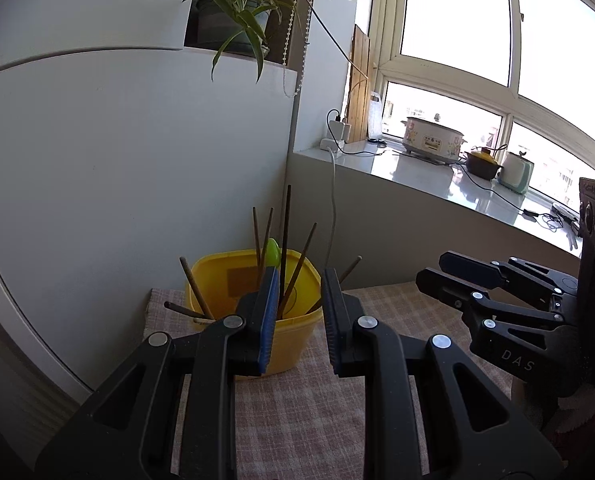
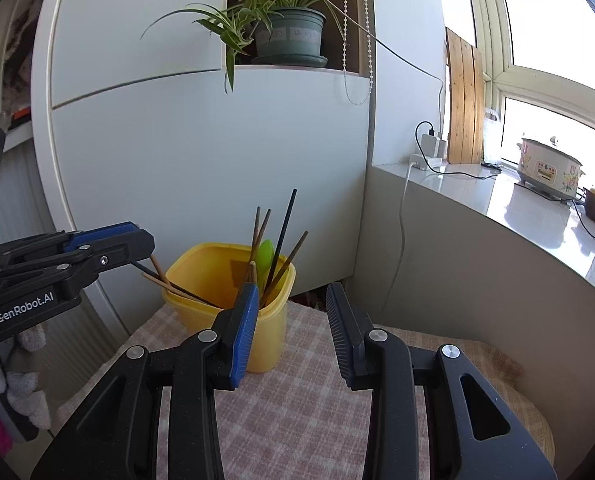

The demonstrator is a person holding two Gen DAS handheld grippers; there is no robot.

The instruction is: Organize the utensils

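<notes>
Chopsticks (image 2: 285, 228) in yellow tub (image 2: 269, 344), jaws apart

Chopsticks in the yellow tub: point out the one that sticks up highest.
The thin black chopstick near the middle of the yellow tub. Its tip rises above the brown chopsticks beside it, and it is darker than they are.

Bright daylight blows out the window (image 1: 457, 12), glare on the sill (image 1: 425, 168); fisheye edges curve, corners dark.
</notes>
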